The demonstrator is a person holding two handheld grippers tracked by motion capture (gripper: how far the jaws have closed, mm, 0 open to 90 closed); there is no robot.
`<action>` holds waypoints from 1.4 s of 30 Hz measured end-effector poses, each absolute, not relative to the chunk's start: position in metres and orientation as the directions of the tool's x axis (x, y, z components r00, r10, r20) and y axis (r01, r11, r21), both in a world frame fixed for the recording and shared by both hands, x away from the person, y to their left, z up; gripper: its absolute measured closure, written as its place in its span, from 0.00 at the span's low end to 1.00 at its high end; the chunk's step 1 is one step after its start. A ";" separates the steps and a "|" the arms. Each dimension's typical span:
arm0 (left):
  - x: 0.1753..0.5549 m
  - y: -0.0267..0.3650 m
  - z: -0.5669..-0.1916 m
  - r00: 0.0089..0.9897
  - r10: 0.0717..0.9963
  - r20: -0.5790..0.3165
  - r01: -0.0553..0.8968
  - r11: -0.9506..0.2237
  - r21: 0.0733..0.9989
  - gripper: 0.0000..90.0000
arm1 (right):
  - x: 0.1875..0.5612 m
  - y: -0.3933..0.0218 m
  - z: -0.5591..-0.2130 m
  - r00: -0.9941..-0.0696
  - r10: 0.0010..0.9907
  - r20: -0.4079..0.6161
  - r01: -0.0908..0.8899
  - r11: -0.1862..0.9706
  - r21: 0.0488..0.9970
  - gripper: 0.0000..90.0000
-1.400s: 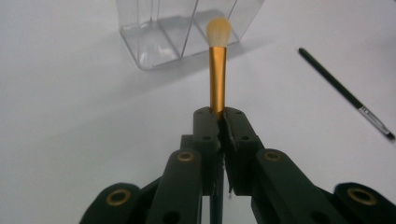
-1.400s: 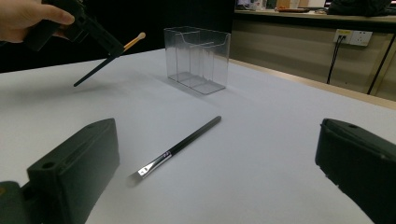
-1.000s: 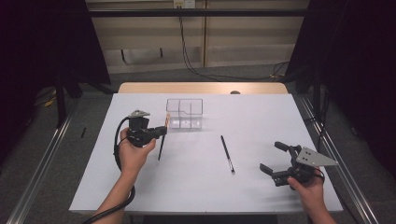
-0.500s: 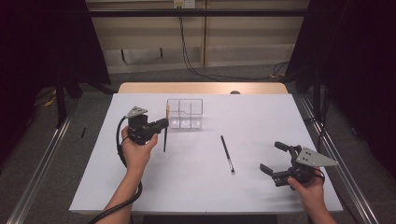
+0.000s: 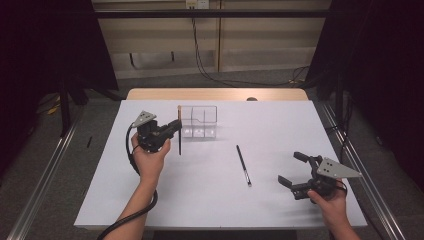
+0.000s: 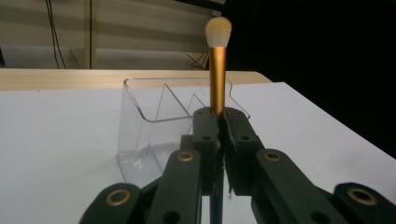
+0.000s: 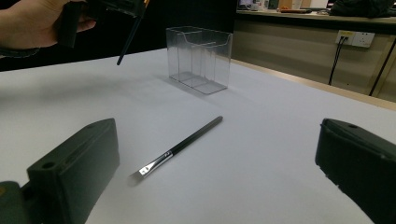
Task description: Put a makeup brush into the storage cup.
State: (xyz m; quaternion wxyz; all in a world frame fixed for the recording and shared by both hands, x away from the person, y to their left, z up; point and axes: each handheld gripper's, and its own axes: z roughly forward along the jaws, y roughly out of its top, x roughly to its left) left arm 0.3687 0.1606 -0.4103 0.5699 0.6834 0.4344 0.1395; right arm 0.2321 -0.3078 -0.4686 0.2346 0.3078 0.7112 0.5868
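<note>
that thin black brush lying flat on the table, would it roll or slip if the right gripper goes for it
The black brush is a slim round stick, so a sideways nudge would probably roll it across the smooth white table. It lies flat, leaving little to pinch; the open right gripper might skid off it. It looks stiff and light, so lifting should be easy once gripped.

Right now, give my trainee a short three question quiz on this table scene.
1. True or false: the left tongs are shut on a brush held upright.
2. What lies flat on the table between the two hands?
3. Are the right tongs A) open or B) shut?

Key:
1. True.
2. A thin black brush.
3. A, open with nothing between them.
</note>
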 end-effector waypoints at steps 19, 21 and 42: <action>0.377 0.157 -0.408 0.602 0.756 -0.254 0.347 0.039 0.937 0.94 | 0.233 -0.307 -0.469 -0.705 0.709 0.026 0.161 0.124 0.979 0.00; 0.378 0.156 -0.406 0.603 0.755 -0.259 0.344 0.047 0.938 0.94 | 0.233 -0.307 -0.469 -0.706 0.708 0.025 0.161 0.125 0.979 0.00; 0.385 0.153 -0.395 0.605 0.754 -0.254 0.303 0.077 0.950 0.94 | 0.232 -0.307 -0.469 -0.709 0.705 0.022 0.158 0.127 0.979 0.00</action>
